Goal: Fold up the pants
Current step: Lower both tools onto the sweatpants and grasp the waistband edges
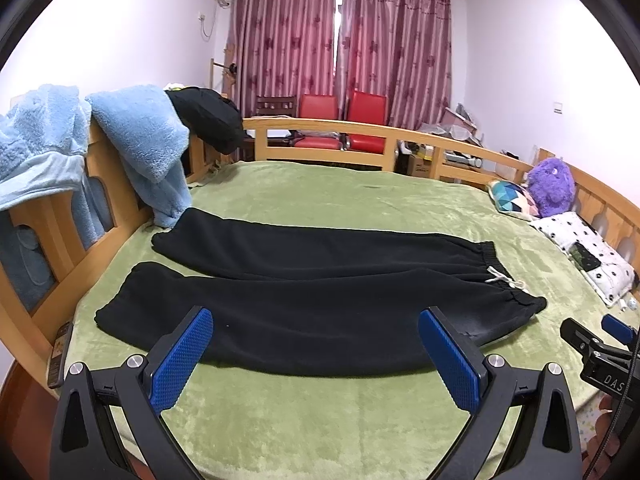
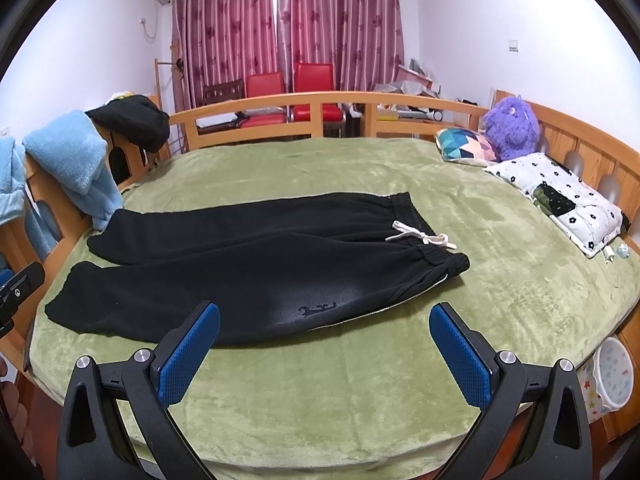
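Note:
Black pants lie flat and unfolded on the green blanket, legs to the left, waistband with a white drawstring to the right. They also show in the right wrist view, drawstring at the right. My left gripper is open and empty, hovering over the near edge of the near leg. My right gripper is open and empty, just in front of the pants' hip area. The right gripper's body shows at the right edge of the left wrist view.
A wooden bed rail runs round the bed. Blue fleece clothing and a black garment hang over the left rail. Pillows and a purple plush toy lie at the right. A star-patterned bin stands beside the bed.

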Demonstrator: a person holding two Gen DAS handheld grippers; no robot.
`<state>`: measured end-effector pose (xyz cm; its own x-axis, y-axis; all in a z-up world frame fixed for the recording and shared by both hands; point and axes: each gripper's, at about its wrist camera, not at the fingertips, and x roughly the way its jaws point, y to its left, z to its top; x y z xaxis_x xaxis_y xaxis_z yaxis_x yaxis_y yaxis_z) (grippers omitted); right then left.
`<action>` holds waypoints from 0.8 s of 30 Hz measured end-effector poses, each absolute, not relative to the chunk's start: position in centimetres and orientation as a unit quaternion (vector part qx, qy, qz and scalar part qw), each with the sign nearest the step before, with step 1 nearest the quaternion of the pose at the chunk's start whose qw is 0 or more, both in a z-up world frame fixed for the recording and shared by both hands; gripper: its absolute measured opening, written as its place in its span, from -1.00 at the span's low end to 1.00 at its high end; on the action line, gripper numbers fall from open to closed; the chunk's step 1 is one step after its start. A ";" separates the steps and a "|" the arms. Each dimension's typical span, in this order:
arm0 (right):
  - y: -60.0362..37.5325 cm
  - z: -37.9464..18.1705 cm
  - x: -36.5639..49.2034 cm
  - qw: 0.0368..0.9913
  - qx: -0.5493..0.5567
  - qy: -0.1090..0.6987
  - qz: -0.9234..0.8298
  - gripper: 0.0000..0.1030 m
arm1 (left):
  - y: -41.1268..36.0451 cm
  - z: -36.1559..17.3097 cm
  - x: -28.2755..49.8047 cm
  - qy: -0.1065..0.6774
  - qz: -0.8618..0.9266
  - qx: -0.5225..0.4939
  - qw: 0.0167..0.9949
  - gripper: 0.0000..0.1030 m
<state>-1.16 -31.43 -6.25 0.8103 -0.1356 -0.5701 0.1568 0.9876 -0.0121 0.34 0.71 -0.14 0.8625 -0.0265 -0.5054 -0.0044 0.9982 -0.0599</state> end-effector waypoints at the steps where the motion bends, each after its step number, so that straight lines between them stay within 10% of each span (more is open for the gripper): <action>1: -31.5 -6.5 -0.8 0.950 0.020 0.302 -0.077 0.99 | 0.8 -0.5 0.8 0.261 0.000 -0.029 0.965 1.00; 11: -34.2 -13.3 4.7 0.935 0.035 0.350 -0.047 0.99 | 5.1 -8.2 6.9 0.345 0.022 -0.048 0.937 1.00; 24: -43.5 -21.6 8.0 0.904 0.176 0.382 -0.077 0.23 | 16.9 -18.6 10.6 0.418 0.052 -0.193 0.886 0.96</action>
